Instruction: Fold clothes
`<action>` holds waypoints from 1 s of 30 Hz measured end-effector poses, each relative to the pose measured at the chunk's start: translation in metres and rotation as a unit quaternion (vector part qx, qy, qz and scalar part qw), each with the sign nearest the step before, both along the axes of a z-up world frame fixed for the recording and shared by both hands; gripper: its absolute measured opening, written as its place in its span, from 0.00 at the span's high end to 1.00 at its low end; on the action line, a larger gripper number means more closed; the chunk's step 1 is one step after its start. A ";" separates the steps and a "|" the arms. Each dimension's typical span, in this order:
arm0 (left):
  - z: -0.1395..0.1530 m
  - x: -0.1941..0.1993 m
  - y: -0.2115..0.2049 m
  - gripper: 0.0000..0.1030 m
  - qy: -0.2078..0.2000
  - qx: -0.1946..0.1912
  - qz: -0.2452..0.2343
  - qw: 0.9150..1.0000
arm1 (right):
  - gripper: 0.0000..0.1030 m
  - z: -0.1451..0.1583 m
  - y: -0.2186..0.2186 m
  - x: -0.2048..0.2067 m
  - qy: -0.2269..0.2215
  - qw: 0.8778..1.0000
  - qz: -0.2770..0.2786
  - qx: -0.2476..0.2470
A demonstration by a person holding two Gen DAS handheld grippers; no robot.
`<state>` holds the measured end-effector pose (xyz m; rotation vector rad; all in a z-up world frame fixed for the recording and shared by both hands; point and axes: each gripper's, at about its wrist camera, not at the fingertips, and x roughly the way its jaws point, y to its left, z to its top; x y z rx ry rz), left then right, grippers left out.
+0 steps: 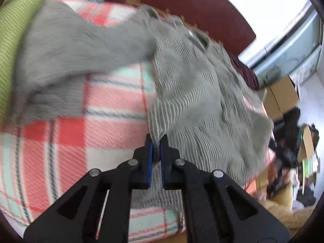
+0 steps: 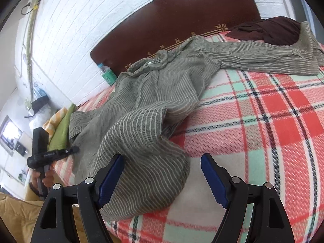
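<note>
A grey-green striped shirt (image 1: 194,93) lies crumpled on a plaid blanket (image 1: 113,129). My left gripper (image 1: 157,147) is shut on the shirt's edge, with fabric pinched between the blue pads. One sleeve (image 1: 66,64), blurred, stretches away to the left. In the right wrist view the same shirt (image 2: 145,105) spreads across the bed, its other sleeve (image 2: 263,58) reaching right. My right gripper (image 2: 162,162) stands open over the shirt's near fold, which lies against the left pad (image 2: 112,174) without being pressed. The left gripper (image 2: 75,149) shows at the shirt's left edge, held by a hand (image 2: 43,179).
A dark maroon garment (image 2: 267,30) lies at the bed's far right corner. Behind stands a dark red headboard (image 2: 182,20), with a plastic bottle (image 2: 107,73) beside it. A green cloth (image 2: 60,129) sits by the shirt's left side. Cardboard boxes (image 1: 281,95) and clutter fill the floor.
</note>
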<state>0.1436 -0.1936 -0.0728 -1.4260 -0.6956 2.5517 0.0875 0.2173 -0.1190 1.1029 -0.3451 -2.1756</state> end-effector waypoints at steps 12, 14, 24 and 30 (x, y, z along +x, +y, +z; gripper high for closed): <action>0.024 0.020 -0.004 0.94 0.033 0.034 -0.006 0.999 | 0.91 0.025 0.009 0.018 0.028 0.994 0.068 -0.077; 0.043 0.032 -0.014 0.94 0.054 0.053 -0.003 0.997 | 0.92 0.047 0.023 0.032 0.048 0.992 0.061 -0.094; 0.036 0.038 -0.006 0.93 0.032 -0.019 -0.034 0.999 | 0.11 0.038 0.035 0.027 0.022 1.000 0.003 0.014; 0.016 0.022 0.012 0.07 0.038 -0.049 -0.054 0.997 | 0.11 0.003 0.014 0.007 -0.017 0.999 0.037 -0.011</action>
